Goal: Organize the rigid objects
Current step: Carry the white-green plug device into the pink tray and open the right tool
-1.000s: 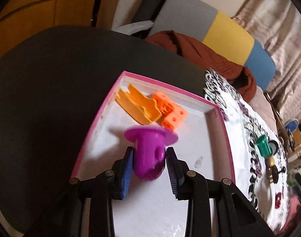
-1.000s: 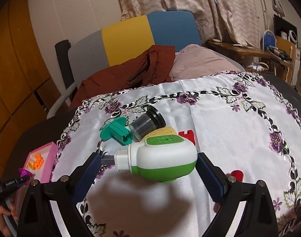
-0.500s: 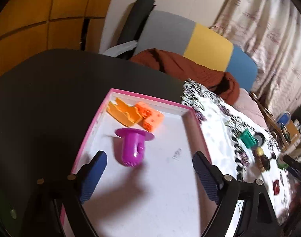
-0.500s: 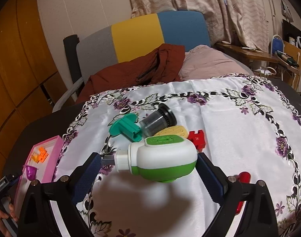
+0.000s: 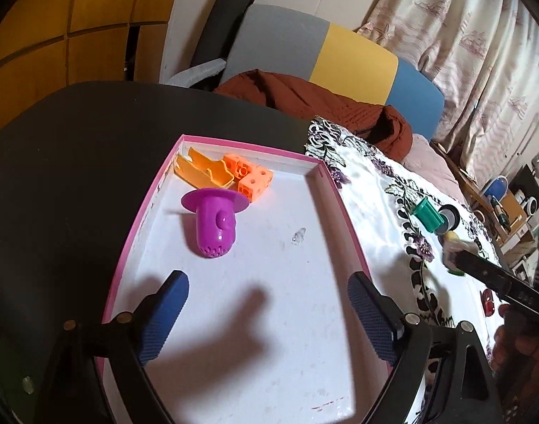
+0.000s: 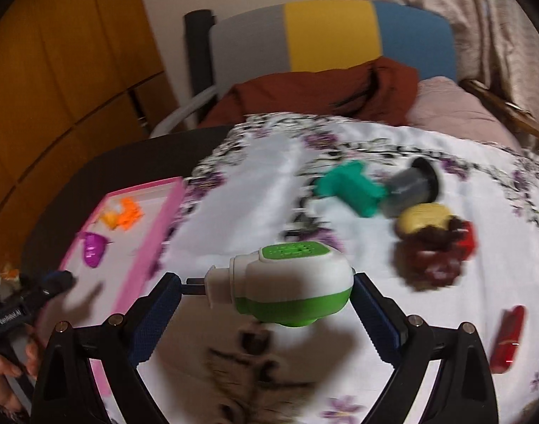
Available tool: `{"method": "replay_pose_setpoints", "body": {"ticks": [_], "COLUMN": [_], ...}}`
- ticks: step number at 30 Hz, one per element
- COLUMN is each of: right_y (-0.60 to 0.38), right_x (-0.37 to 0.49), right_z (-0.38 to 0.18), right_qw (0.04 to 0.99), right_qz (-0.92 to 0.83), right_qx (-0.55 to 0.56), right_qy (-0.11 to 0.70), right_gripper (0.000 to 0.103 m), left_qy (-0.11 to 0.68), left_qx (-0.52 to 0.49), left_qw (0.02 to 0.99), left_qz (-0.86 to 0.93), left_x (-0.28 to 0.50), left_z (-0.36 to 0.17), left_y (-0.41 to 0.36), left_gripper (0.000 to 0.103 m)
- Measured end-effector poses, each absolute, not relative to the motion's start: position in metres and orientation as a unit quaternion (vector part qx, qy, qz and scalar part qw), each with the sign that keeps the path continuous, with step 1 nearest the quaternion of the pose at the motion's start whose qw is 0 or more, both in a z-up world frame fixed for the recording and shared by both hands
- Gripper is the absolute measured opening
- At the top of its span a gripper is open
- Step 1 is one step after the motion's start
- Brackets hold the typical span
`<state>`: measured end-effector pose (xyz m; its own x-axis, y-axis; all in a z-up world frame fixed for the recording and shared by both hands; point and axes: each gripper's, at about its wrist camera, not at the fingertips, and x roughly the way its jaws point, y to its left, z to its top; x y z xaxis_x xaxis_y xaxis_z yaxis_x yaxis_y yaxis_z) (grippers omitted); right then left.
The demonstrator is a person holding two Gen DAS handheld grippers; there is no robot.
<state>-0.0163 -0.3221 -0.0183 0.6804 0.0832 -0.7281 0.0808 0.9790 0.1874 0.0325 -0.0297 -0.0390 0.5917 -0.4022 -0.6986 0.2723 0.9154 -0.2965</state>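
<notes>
- Green-and-white plastic plug-in device (image 6: 287, 282) is clamped end to end in the right tongs (image 6: 269, 293) above the floral cloth (image 6: 269, 176); likely light, stiff, slick, so hold its broad body
- Left tongs (image 5: 265, 312), just opened wide, hold nothing; purple plug (image 5: 214, 222) lies in the pink tray (image 5: 347, 212)

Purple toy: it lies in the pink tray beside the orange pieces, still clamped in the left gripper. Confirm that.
Not clamped. In the left wrist view the purple toy lies free in the pink tray beside the orange pieces; the left gripper, jaws just opened, stands clear.
</notes>
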Motion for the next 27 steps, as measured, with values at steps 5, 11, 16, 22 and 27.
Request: {"method": "replay_pose_setpoints", "body": {"ticks": [5,11,16,22,27], "right_y": [-0.284,-0.236,-0.198,-0.163,-0.146], "right_x": [0.007,0.041,0.076,0.11,0.129], "right_z": [-0.018,-0.008,-0.009,-0.021,-0.038], "right_qw": [0.909,0.91,0.901,0.878,0.86], "right_qz": [0.038,0.086,0.123,0.155,0.16], "right_qx": [0.073,0.025,-0.027,-0.103,-0.138], "right_qy": [0.408,0.406,0.415,0.44,0.464], "right_gripper": [0.097,0.097,0.097,0.097,0.097], "left_qy": [0.415,0.415,0.416,0.421,0.427], "left_qx": [-0.08,-0.087,-0.09,-0.105,-0.117], "left_qw": [0.887,0.887,0.887,0.884,0.88], "left_qz": [-0.186,-0.183,-0.179,-0.173,-0.173], "left_x": [0.032,0.03,0.028,0.027,0.029], "left_z": [-0.041,-0.04,-0.039,-0.041,-0.043], "left_y": [-0.025,-0.016,-0.008,0.004,0.009], "left_gripper": [0.093,0.094,0.094,0.096,0.096]}}
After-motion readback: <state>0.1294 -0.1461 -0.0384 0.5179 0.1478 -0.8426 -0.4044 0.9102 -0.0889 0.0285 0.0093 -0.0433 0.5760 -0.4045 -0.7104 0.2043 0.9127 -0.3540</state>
